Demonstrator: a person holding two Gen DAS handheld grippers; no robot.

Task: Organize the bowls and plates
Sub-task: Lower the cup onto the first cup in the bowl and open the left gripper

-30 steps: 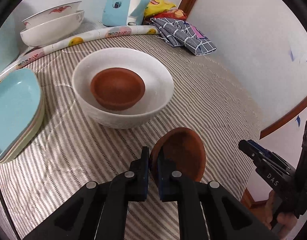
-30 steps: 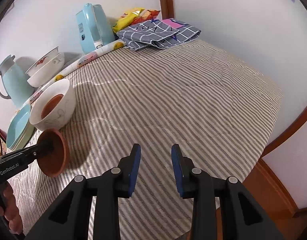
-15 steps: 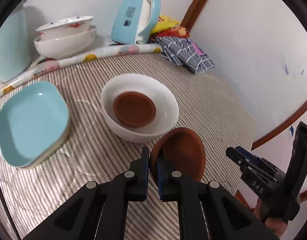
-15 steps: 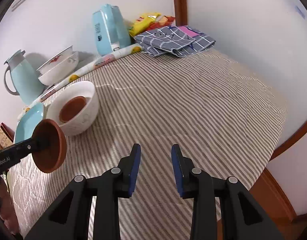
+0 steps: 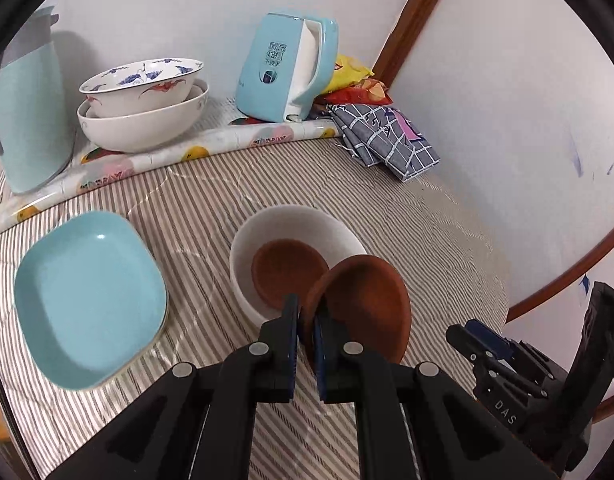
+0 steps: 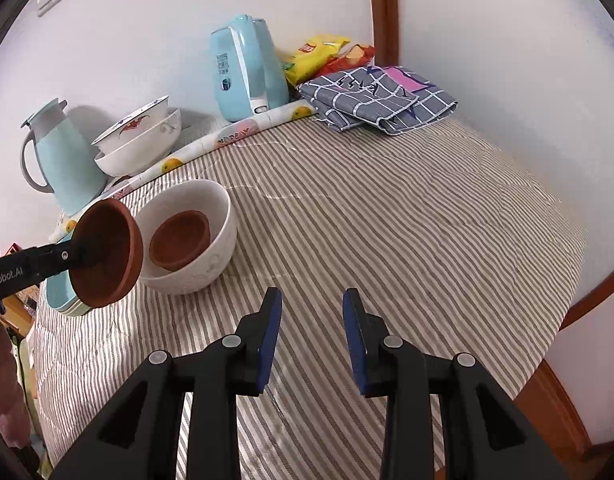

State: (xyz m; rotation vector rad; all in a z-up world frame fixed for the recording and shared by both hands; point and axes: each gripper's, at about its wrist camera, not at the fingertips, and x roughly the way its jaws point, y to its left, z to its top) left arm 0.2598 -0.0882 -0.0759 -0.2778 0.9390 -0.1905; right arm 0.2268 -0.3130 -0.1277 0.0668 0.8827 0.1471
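**Clay bowl held aloft beside the white bowl**

At far left a pale blue plate (image 5: 87,300) lies on the striped tablecloth (image 6: 387,220). Next to it stands the white bowl (image 5: 267,220), with one brown clay bowl (image 5: 287,272) nested inside. The left gripper (image 5: 305,320) is clamped on the rim of a second clay bowl (image 5: 367,308), held tilted on edge in the air just beside the white bowl's rim. Farther right, the right gripper (image 6: 311,320) hangs above bare cloth, its jaws parted and holding nothing.

White walls (image 6: 487,32), brown wood corner trim (image 6: 383,8), round table in striped cloth (image 6: 387,216).
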